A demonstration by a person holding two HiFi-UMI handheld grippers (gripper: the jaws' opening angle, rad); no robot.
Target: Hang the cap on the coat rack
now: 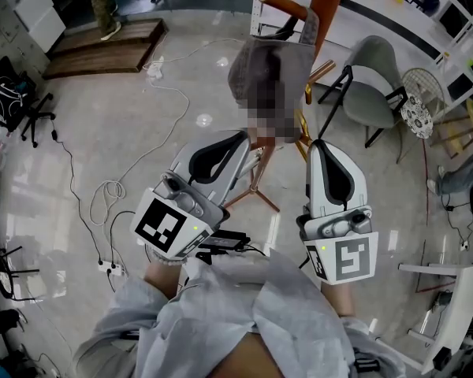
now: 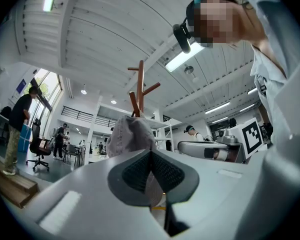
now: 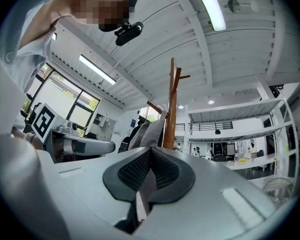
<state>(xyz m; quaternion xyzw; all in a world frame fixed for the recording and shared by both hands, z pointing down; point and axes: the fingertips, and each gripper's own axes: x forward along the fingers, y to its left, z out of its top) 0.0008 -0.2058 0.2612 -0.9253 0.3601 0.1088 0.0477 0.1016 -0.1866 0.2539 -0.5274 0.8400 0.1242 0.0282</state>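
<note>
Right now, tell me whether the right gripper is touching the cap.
Touching. In the right gripper view, the right gripper is shut on the cap, with fabric pinched between its pads and showing below them.

**Chairs, Cables and Shelving Around the Room**

A grey padded chair (image 1: 376,73) on black legs stands on the glossy pale floor (image 1: 126,140). A low wooden platform (image 1: 102,47) lies far left, and a black office chair (image 1: 27,113) sits by the edge. A white cable (image 1: 102,195) loops towards a power strip (image 1: 113,269). A person in a dark top (image 2: 17,129) stands near a window (image 2: 45,81). A long ceiling light (image 2: 187,56) glows overhead, and white shelving (image 3: 240,129) lines the far side.
</note>
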